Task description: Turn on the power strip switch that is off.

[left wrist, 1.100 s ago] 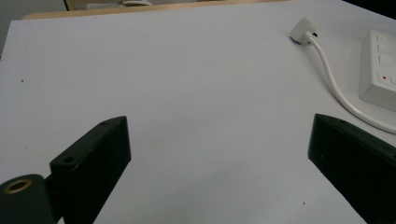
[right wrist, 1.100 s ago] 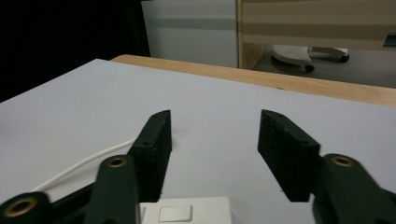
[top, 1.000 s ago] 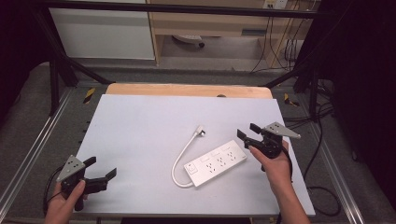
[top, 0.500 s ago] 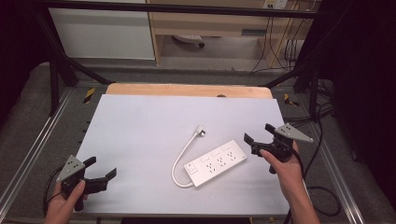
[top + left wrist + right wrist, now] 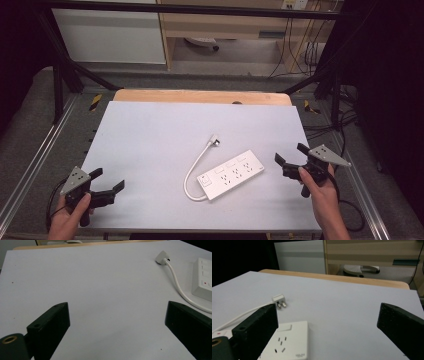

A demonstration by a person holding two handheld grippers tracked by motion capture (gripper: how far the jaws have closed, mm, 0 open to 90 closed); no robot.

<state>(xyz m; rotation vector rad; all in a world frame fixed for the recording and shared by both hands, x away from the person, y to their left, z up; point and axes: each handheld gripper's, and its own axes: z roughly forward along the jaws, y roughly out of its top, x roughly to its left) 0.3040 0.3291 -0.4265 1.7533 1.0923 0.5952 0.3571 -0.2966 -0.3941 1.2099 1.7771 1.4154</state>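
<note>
White hard plastic, the power strip (image 5: pixel 230 174) looks light, stiff, slippery; grip across its narrow sides, near the cord (image 5: pixel 196 165), with both the left gripper (image 5: pixel 107 190) and the right gripper (image 5: pixel 286 162) gaping empty.

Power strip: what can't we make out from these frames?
- Power strip: in the left claw view the right edge cuts it off; in the right claw view the bottom edge and the near black jaw hide most of it.
- Small grey mark on its end: too small to read.
- Switch state: too small in the high view.
- Plug: prongs partly turned away.
</note>
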